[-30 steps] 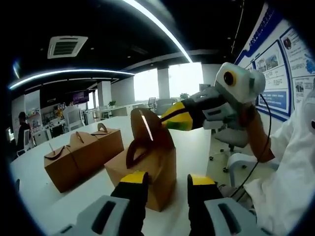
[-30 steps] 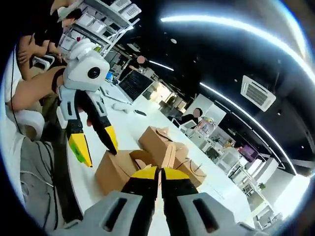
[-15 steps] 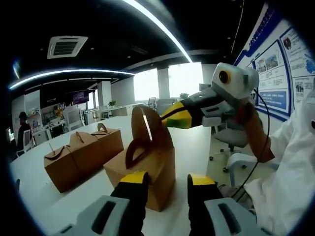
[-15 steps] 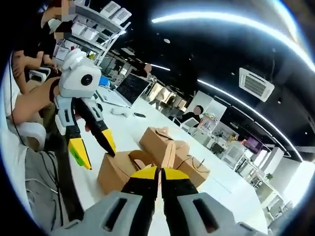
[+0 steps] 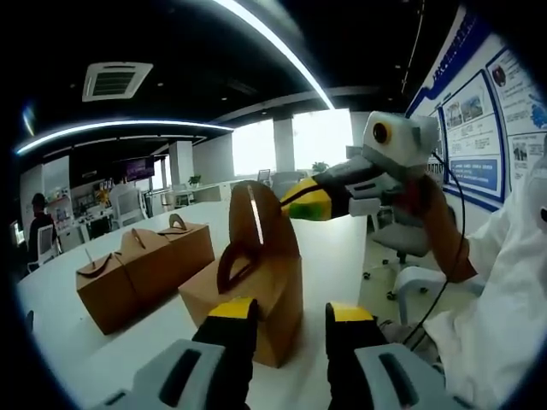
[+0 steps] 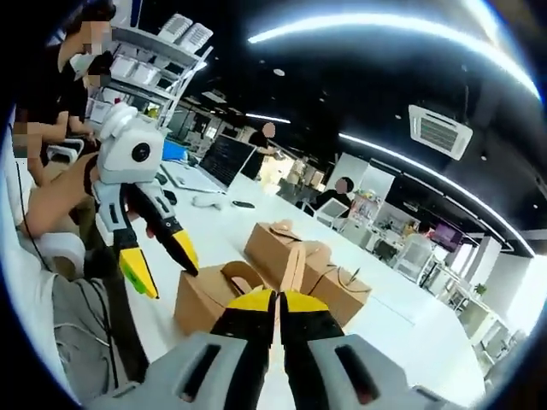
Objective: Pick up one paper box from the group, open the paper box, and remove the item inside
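One box (image 5: 248, 299) sits on the table (image 5: 338, 248) apart from the group (image 5: 141, 265). Right gripper (image 5: 301, 200), jaws pinching its handle flap (image 5: 255, 218), holds it upright to open. Left gripper (image 5: 289, 318), jaws spread, waits just beside, likely to brace.

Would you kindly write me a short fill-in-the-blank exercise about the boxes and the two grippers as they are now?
1. The right gripper is shut on the near box's raised ____.
2. The left gripper's jaws stand ____, with nothing between them.
3. Behind the near box, the other boxes sit on the white ____ with their tops closed.
4. All the boxes are ____ in colour.

Missing words: flap; open; table; brown
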A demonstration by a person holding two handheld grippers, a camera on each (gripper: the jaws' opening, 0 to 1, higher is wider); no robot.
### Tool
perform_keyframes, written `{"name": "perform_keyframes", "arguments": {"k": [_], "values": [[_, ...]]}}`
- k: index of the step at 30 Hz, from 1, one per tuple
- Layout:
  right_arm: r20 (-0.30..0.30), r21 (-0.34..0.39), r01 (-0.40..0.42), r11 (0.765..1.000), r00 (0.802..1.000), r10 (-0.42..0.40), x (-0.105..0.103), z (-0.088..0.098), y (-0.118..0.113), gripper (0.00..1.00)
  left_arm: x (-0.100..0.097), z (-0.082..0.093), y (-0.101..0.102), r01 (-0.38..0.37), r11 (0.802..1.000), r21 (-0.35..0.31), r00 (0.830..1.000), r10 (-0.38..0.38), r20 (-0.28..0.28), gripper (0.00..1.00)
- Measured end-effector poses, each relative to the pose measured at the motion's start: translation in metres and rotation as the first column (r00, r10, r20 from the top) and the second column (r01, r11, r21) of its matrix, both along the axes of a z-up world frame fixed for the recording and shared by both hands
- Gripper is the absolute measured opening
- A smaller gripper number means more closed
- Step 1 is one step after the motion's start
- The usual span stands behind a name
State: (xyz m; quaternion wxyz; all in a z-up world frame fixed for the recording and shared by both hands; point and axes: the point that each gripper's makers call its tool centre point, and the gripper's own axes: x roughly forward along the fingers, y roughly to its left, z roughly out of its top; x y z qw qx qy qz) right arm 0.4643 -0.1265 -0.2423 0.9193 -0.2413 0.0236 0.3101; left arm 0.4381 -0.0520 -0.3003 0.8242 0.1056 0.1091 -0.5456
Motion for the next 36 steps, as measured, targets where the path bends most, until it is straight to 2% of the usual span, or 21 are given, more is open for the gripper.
{"name": "perform_keyframes", "arguments": {"k": [7,11,23,36], "values": [[-0.024,0.036,0.004,0.999,1.0,-0.003,0.002,0.0,-0.005,0.04,-0.001,0.0,-0.001,0.002,1.0,-0.001,1.0,-0.002,0.0,0.34],[-0.052,0.081,-0.004,0.997,0.999,0.008,0.003,0.0,-0.006,0.04,-0.001,0.0,-0.001,0.002,1.0,-0.001,1.0,-0.002,0.0,0.34],[-0.091,0.127,0.018,0.992,0.996,-0.006,0.005,0.0,-0.013,0.04,-0.001,0.0,0.0,0.001,1.0,0.002,1.0,-0.001,0.0,0.34],[-0.152,0.227,0.002,0.974,0.988,0.033,0.008,-0.002,-0.019,0.04,0.0,0.0,0.0,0.002,1.0,0.004,1.0,-0.002,0.002,0.34]]}}
